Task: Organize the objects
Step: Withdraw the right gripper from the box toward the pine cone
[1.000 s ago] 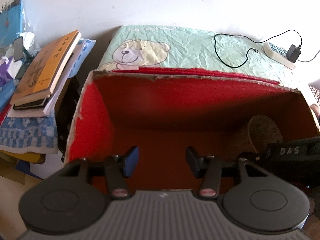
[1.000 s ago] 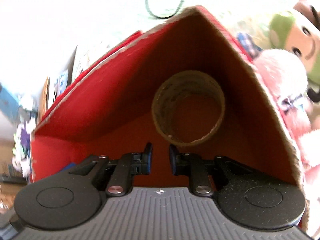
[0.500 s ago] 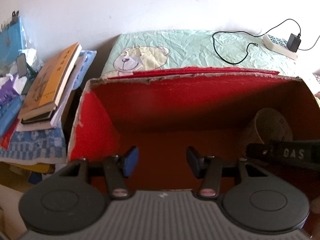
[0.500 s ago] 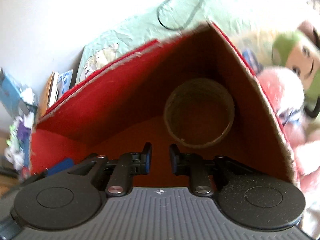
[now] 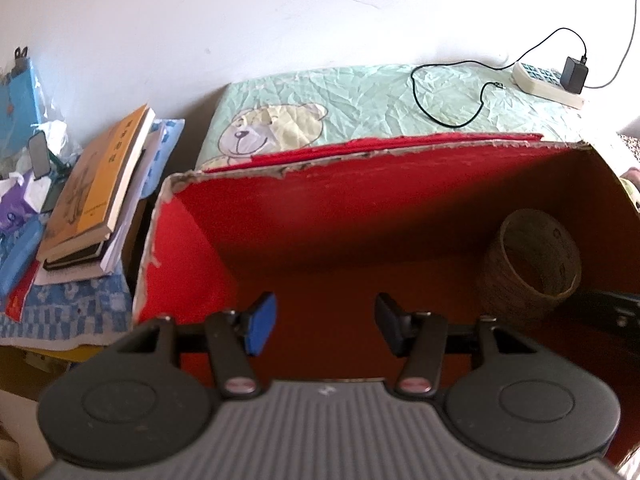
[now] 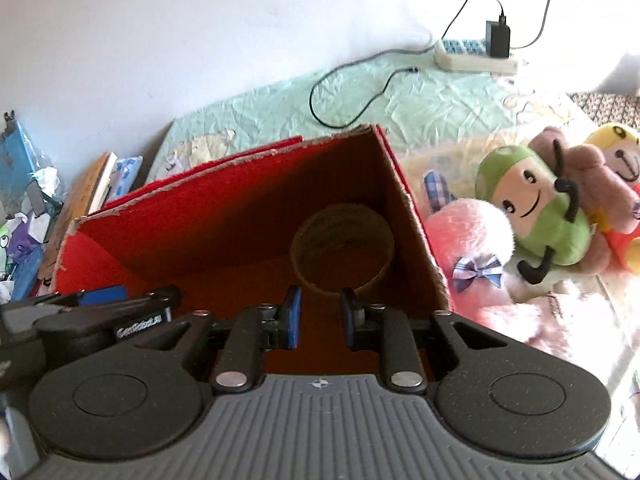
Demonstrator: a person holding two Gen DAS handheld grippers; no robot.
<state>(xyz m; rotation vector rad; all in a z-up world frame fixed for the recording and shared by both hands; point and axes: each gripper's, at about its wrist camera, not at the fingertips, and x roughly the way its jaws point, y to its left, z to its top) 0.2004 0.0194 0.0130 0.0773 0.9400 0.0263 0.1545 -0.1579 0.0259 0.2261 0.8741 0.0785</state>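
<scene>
A red cardboard box [image 5: 280,200] stands open on the bed; it also shows in the right wrist view [image 6: 168,220]. A brown cardboard tube cup [image 5: 532,264] lies on its side in the box's right corner, also in the right wrist view [image 6: 344,252]. My left gripper [image 5: 326,326] is open and empty over the box's near edge. My right gripper [image 6: 320,318] is open and empty, above the box's near edge, back from the cup. Its body shows at the left view's right edge [image 5: 612,308].
Plush toys lie right of the box: a pink one [image 6: 472,240] and a green one [image 6: 536,208]. A stack of books [image 5: 96,188] sits on a cluttered stand at the left. A power strip with charger [image 5: 552,80] and cable lie on the bear-print sheet behind.
Both grippers have pulled back and up out of the box. The right gripper has drawn away from the cup and opened a little wider. The cup stays in the corner.
</scene>
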